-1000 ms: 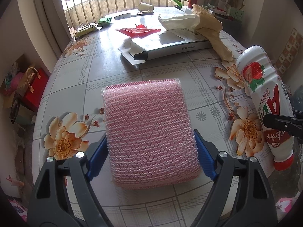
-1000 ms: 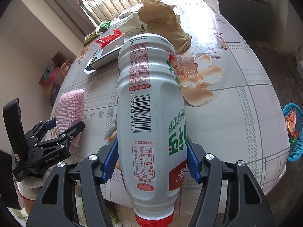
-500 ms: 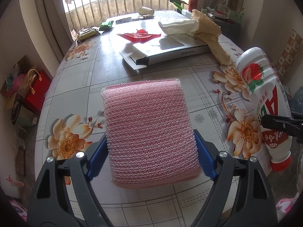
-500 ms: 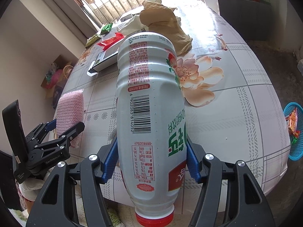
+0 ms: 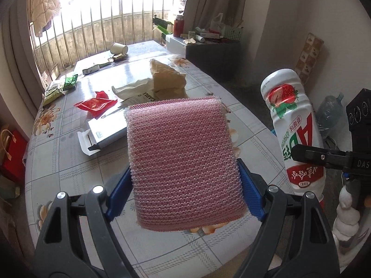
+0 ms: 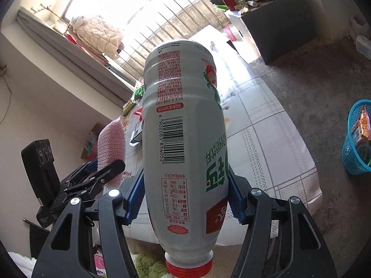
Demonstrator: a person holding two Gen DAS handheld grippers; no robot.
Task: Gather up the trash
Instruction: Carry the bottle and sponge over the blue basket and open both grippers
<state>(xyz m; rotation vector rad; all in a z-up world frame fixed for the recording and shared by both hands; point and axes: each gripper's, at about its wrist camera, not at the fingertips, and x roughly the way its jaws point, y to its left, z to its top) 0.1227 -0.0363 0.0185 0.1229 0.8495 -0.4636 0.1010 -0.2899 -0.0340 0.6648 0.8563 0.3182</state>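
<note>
Currently carrying: left gripper point(image 5: 185, 194) clamped on pink sponge point(image 5: 183, 159), right gripper point(image 6: 185, 197) clamped on white bottle point(image 6: 183, 153), both clear of table point(image 6: 262, 139). Next: swing toward blue basket point(image 6: 347, 153), release above it.

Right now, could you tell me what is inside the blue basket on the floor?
The blue basket holds crumpled snack wrappers, orange and red on top. Its mesh wall and the picture's edge hide the rest, so what lies deeper cannot be seen.
</note>
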